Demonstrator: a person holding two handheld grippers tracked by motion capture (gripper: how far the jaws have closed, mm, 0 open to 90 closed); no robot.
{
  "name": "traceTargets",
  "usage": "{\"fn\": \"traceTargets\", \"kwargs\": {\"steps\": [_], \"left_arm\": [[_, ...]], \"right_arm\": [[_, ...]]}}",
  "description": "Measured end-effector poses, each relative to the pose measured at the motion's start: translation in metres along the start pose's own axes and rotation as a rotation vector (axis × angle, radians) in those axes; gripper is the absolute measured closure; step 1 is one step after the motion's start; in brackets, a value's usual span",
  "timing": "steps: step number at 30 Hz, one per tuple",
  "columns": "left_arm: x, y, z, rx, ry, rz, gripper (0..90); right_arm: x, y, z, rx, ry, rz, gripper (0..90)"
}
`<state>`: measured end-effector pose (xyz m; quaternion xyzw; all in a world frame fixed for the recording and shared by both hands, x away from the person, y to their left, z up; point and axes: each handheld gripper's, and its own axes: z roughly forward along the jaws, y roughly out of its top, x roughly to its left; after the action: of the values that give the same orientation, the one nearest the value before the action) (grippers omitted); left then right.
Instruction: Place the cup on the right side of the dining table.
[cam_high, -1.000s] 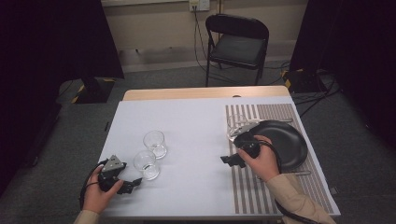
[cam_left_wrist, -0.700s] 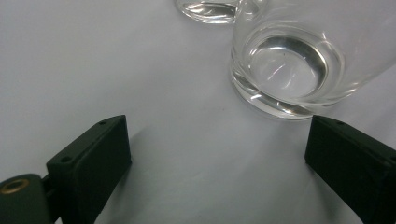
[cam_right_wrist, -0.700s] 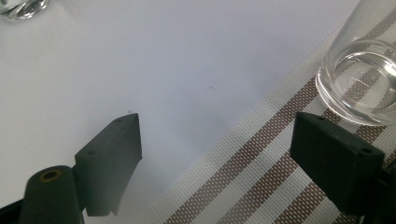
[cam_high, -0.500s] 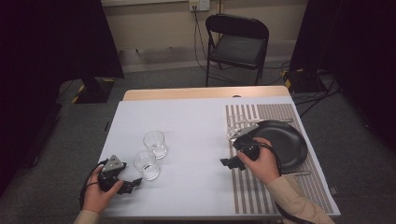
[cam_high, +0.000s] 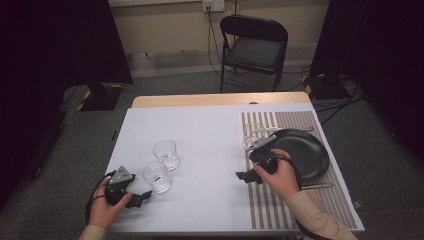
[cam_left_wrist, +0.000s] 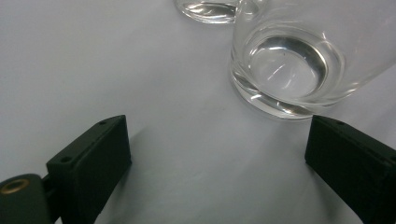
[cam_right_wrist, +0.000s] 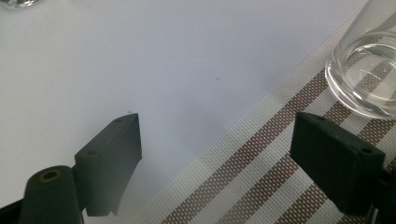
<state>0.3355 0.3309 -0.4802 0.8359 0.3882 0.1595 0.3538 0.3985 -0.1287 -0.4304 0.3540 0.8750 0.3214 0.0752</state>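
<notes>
White tabletop (cam_high: 210, 135) bears both low grippers, left gripper (cam_high: 137, 196) and right gripper (cam_high: 246, 176), fingers spread, holding nothing.

A black folding chair (cam_high: 255, 47) stands beyond the table's (cam_high: 210, 135) far edge, cables (cam_high: 334, 92) trailing on the grey carpet to its right. On the striped placemat (cam_high: 290, 120) lies a black plate (cam_high: 305, 150) — a utensil (cam_high: 316, 186) just beside its near rim.
</notes>
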Motion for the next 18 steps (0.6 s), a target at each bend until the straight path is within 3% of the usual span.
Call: {"fn": "traceTargets", "kwargs": {"steps": [18], "left_arm": [[-0.0001, 0.0, 0.0, 0.0, -0.001, -0.002, 6.1]], "right_arm": [[0.0036, -0.0049, 0.0036, 0.02, 0.005, -0.014, 15.7]]}}
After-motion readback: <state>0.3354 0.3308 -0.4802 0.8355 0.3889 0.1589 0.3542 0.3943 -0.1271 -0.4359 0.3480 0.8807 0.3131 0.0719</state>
